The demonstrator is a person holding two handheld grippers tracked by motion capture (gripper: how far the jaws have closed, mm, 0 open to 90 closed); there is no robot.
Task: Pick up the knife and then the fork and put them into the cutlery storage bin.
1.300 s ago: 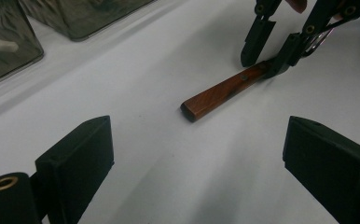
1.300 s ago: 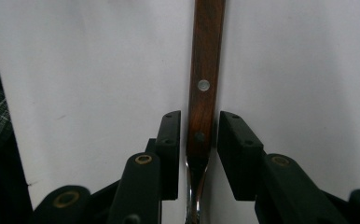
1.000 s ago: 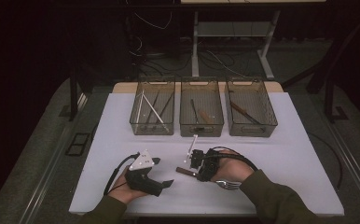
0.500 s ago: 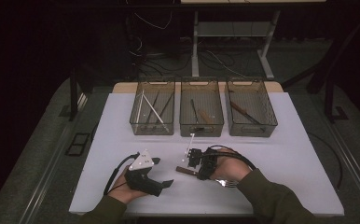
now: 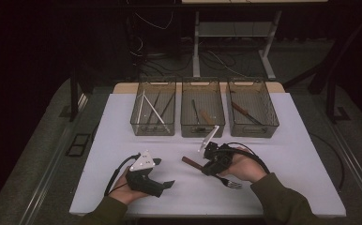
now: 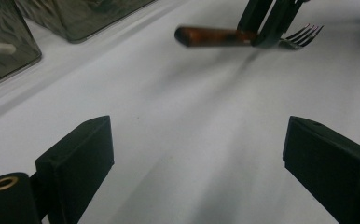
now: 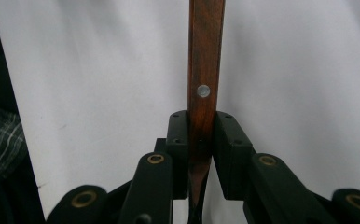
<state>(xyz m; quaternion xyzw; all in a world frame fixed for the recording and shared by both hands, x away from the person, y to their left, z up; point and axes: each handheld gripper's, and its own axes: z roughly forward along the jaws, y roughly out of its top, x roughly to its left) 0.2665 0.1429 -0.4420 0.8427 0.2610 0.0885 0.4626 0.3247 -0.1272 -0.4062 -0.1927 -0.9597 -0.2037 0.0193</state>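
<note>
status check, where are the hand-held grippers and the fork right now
Right hand-held gripper shut on fork by its wooden handle, just closed. Left hand-held gripper open, holding nothing. Three bins beyond; white table between bare.

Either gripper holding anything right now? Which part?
The right gripper is clamped on the fork at the lower end of its wooden handle, near the metal neck. The left gripper is open and holds nothing.

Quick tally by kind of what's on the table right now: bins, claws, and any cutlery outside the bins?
Mesh bins: 3, left, middle, right
Claws: 2, left claw open and empty, right claw shut on the fork
Cutlery outside the bins: 1, wooden-handled fork
Total: 6
</note>
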